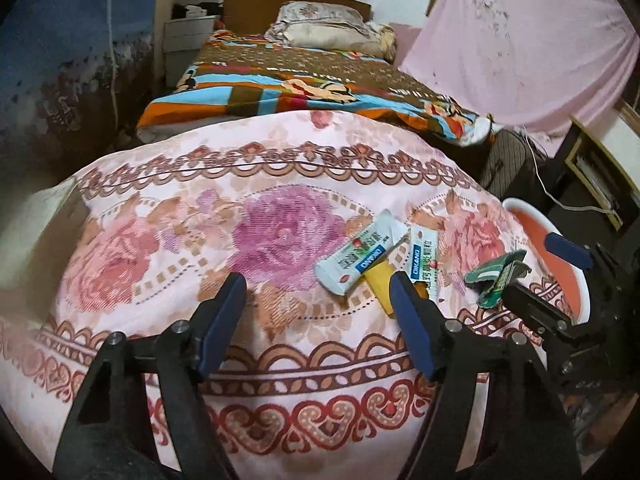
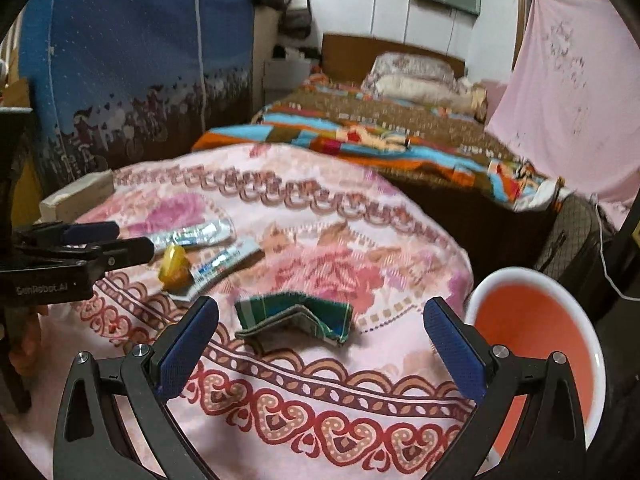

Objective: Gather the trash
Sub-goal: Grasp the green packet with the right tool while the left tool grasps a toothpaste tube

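Centre frame: bed with wooden headboard. Upper left: blue patterned curtain. Upper right: pink hanging sheet.

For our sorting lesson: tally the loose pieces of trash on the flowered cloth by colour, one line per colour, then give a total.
White wrappers with blue labels: 2
Yellow piece: 1
Green crumpled packet: 1
Total: 4
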A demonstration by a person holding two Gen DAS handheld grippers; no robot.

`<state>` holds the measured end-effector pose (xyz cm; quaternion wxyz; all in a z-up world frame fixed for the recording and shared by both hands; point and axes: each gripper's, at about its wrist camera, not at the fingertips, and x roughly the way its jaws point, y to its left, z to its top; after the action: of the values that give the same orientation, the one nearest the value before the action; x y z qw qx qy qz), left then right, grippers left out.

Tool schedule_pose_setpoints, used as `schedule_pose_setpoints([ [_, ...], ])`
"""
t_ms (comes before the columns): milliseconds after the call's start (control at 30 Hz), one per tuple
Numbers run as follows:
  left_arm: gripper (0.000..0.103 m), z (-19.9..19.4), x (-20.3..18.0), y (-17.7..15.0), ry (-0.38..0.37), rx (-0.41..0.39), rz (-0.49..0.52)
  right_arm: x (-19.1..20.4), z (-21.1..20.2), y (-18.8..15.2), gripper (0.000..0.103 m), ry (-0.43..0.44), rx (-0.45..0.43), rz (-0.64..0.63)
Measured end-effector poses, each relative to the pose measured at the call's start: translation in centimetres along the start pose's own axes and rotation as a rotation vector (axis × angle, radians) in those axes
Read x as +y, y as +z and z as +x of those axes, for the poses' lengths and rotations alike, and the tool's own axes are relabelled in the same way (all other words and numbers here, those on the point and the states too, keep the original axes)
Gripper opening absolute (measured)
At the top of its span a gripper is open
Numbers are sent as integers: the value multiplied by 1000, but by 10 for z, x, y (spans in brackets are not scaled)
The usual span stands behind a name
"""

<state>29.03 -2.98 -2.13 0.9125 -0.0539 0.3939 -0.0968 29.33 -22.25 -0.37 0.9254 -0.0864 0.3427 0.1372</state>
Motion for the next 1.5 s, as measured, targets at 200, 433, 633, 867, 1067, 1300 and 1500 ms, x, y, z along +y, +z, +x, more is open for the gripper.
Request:
schedule_pose_setpoints([
  [200, 55, 7, -9, 6, -17, 13, 59, -9, 10, -2, 91, 47, 54, 42],
  [433, 51, 25, -16, 15, -26, 56, 102, -14, 14, -3, 80, 126, 85, 73],
  [633, 39, 34, -23, 21, 3, 85, 147, -12, 16, -3, 75, 150, 95, 69],
  [867, 22, 33, -35, 20, 9, 92, 196, -13, 16, -2, 51, 154, 83, 69],
  [1067, 1, 26, -33, 17, 18, 70, 167, -13, 17, -1, 37, 164, 82, 68],
  [1300, 0, 19, -25, 14, -20, 51, 108, -14, 18, -2, 32, 182, 83, 77],
  [1500, 0, 8, -27, 10, -45, 21, 103, -13, 11, -2, 26, 195, 55, 64],
])
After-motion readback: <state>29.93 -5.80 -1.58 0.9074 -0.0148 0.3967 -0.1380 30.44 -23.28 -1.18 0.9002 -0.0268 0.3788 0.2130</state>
